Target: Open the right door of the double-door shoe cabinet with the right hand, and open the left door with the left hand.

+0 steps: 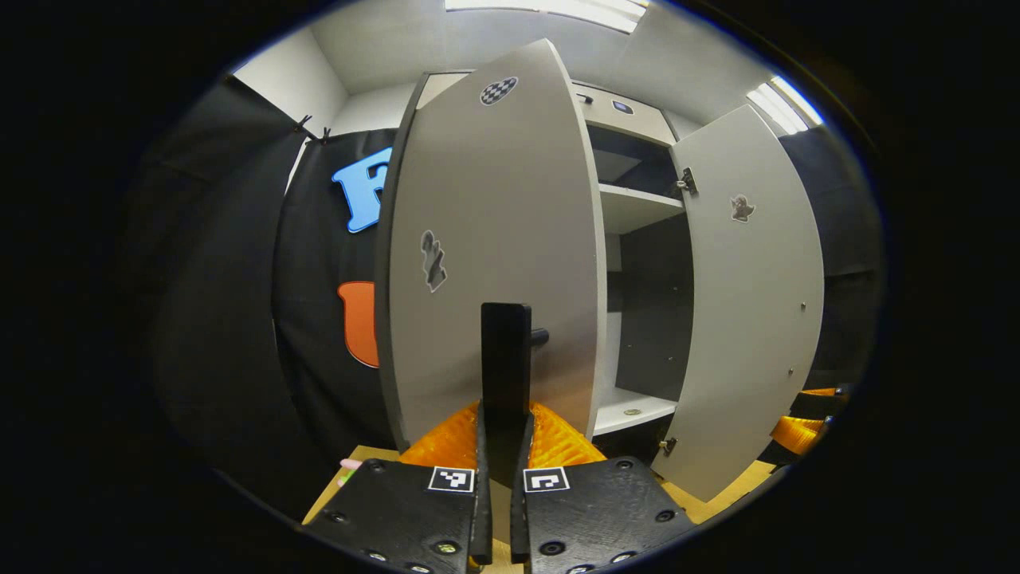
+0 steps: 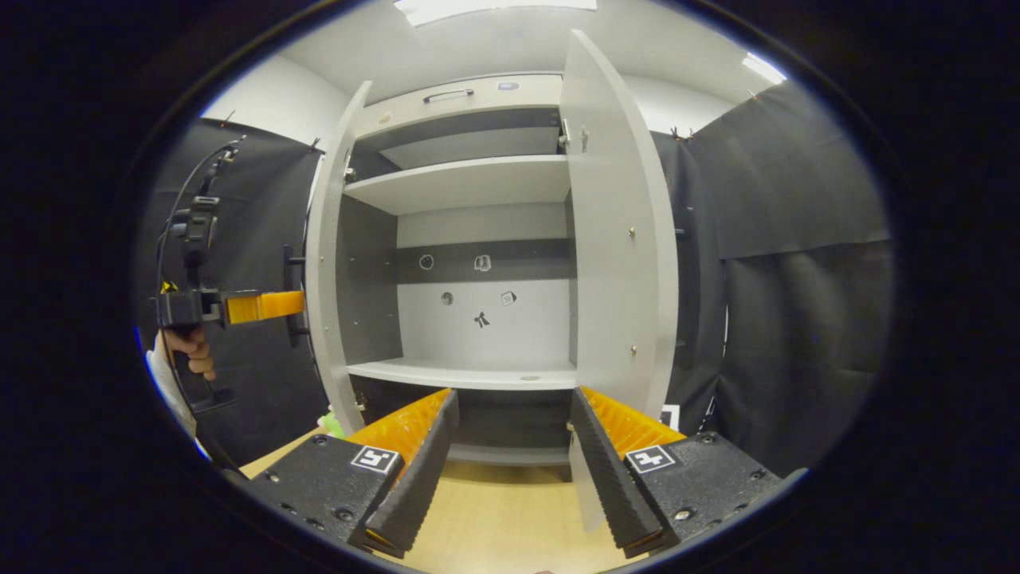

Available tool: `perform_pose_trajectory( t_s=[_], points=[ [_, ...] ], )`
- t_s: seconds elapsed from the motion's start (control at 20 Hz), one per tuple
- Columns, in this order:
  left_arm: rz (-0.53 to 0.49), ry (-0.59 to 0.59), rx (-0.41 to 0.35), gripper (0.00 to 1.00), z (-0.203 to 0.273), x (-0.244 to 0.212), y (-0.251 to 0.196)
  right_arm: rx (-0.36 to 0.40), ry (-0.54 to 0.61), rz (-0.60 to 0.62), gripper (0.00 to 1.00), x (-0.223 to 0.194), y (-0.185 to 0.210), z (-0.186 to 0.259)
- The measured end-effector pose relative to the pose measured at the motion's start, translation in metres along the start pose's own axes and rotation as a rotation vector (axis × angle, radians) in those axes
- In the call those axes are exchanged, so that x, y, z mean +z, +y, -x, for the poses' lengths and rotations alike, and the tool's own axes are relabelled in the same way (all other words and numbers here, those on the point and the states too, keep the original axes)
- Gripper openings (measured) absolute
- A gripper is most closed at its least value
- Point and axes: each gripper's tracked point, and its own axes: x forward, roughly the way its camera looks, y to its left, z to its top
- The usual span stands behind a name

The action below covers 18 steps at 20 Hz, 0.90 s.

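The shoe cabinet [image 2: 470, 239] stands dead ahead of the released right tool [image 2: 510, 470], its right door [image 2: 617, 239] already swung wide, while the left tool [image 1: 504, 446] clenches the left door's handle [image 1: 505, 359] to pull the left door [image 1: 494, 255] open.

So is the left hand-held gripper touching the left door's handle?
Touching. In the left gripper view the left hand-held gripper has both fingers closed on the black handle of the left door.
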Motion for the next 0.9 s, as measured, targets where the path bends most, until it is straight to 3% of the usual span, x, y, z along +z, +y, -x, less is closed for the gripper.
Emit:
perform_pose_trajectory(
  t_s=[0.25,0.9],
  points=[
    [0.032,-0.026,0.058,0.07,0.02,0.002,0.036,0.007,-0.023,0.003,0.89,0.004,0.015,-0.005],
    [-0.003,-0.023,0.166,0.07,0.037,-0.009,0.101,0.014,0.002,-0.008,0.89,-0.006,0.028,-0.012]
  ],
)
